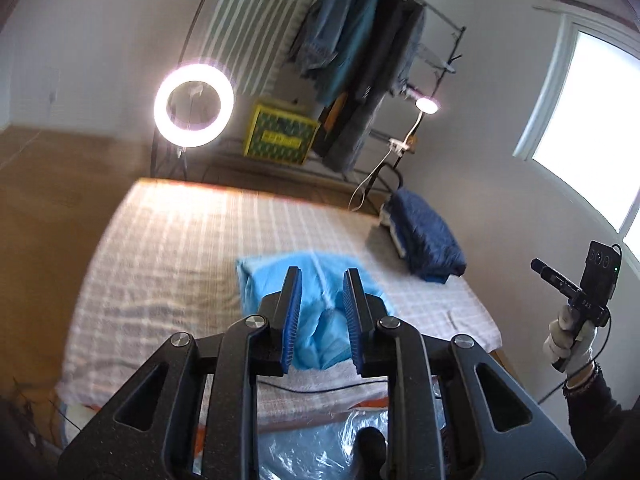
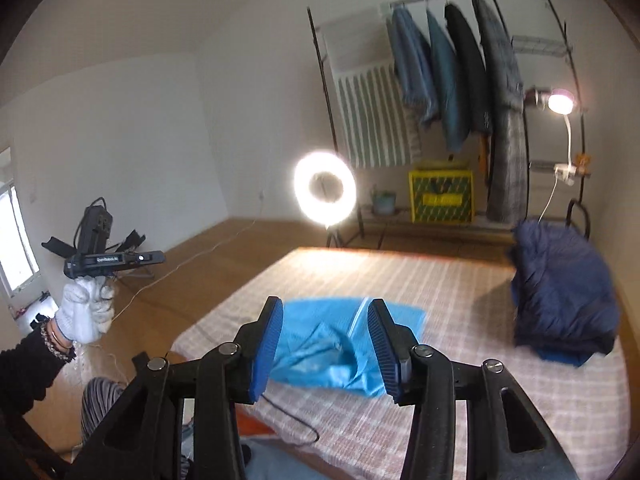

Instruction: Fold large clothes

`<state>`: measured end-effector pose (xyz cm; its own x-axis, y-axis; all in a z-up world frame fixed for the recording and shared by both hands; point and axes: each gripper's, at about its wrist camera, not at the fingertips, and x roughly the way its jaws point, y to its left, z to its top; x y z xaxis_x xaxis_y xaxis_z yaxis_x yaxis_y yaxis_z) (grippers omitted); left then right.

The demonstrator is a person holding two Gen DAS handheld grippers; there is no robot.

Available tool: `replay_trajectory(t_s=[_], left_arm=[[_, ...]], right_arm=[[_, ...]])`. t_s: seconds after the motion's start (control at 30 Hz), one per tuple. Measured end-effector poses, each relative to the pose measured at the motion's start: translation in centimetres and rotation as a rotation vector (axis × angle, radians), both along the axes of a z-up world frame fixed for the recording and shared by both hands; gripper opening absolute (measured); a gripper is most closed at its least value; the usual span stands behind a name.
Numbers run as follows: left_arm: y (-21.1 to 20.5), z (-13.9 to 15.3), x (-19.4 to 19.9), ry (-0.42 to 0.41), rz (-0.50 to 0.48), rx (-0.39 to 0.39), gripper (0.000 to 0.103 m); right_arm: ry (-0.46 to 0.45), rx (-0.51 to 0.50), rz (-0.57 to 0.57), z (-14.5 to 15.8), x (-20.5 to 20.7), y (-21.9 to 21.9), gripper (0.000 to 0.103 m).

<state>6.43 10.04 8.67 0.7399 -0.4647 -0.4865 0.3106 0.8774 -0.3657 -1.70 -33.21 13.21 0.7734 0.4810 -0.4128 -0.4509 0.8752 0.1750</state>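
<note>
Both grippers hung raised above the bed (image 2: 500, 412) with jaws parted and nothing between them. The left gripper (image 1: 320, 316) and the right gripper (image 2: 326, 346) each looked down and forward at the light blue garment (image 2: 340, 344), which lay partly folded on the checked cover near the bed's front edge, below and ahead of both, well apart from their pads. Its long axis seemed to run away from the person; neither gloved hand looked clearly nearer. A folded navy pile (image 2: 560, 292) sat toward the bed's far right.
</note>
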Motion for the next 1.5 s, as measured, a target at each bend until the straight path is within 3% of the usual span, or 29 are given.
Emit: replay_trajectory(t_s=[0.1,0.37,0.43,0.53,0.6,0.7,0.87,1.03,1.17,1.33,1.37,1.4,1.5], left_arm=[[-1.1,4.6,-1.2,-0.051,-0.026,0.011,0.039],[-3.3,12.4,-1.6,-0.097,-0.076,0.002,0.040],[-3.4,12.3,-1.4,-0.100,-0.077,-0.010,0.058],[-4.1,8.9,0.0,-0.037,-0.088,-0.033,0.060],[-4.6,4.9,1.4,0.028,-0.092,-0.056,0.060],[-5.5,-2.3,4.0,0.159,-0.100,-0.151,0.059],[-9.6,-13.2,7.2,0.321,-0.140,-0.217,0.059],[-16.2,-19.1,8.2,0.376,-0.232,-0.075,0.059],[-19.7,-20.9,8.4,0.316,-0.261,0.112,0.059],[-20.5,-22.4,9.7,0.311,-0.280,0.131,0.059],[-20.6,-22.7,9.9,0.316,-0.291,0.131,0.057],[-20.8,-23.1,10.0,0.321,-0.308,0.138,0.047],[-21.9,-24.8,10.1,0.344,-0.355,0.172,0.006]], right_arm=[[-0.022,0.000,-0.010,2.5,-0.8,-0.2,0.049],[-0.055,-0.020,-0.017,6.6,-1.9,-0.7,0.051],[-0.057,-0.037,-0.028,6.5,-1.9,-0.8,0.061],[0.011,-0.004,-0.028,4.1,-0.6,-1.0,0.064],[0.073,0.006,-0.033,1.3,0.8,-0.7,0.064],[0.168,0.035,-0.028,-3.4,3.7,0.0,0.061],[0.298,0.053,0.032,-10.3,8.8,2.1,0.060],[0.407,-0.003,0.066,-16.2,13.8,4.4,0.060],[0.455,-0.015,0.066,-19.3,16.4,5.0,0.060],[0.508,-0.010,0.064,-22.5,19.3,5.6,0.060],[0.516,-0.024,0.064,-23.1,19.7,5.9,0.060],[0.526,-0.035,0.064,-23.8,20.2,6.1,0.060],[0.567,-0.030,0.070,-25.4,21.7,6.5,0.060]])
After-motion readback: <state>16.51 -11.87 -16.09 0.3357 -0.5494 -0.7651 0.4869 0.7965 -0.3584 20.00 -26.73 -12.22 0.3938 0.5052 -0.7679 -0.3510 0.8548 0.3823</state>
